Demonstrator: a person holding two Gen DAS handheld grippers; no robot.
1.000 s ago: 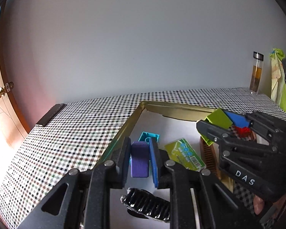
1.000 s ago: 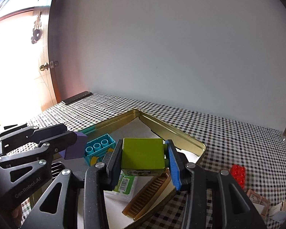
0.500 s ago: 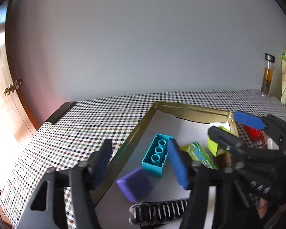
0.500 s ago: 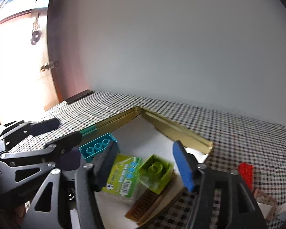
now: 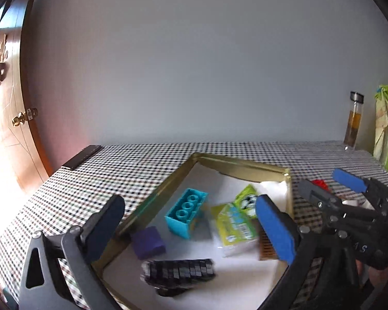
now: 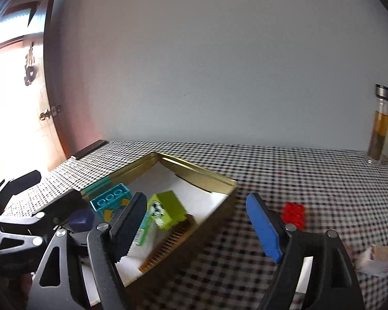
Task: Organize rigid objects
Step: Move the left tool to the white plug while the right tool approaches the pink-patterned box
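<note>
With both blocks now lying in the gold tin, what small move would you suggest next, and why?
Probably swing the right tool toward the red brick on the checked cloth. Its jaws are opening with nothing between them, and that brick sits outside the gold tin, just beyond its blue pad.

Checked table, gold tin, red brick, bottle

Plain grey wall, wooden door
</note>
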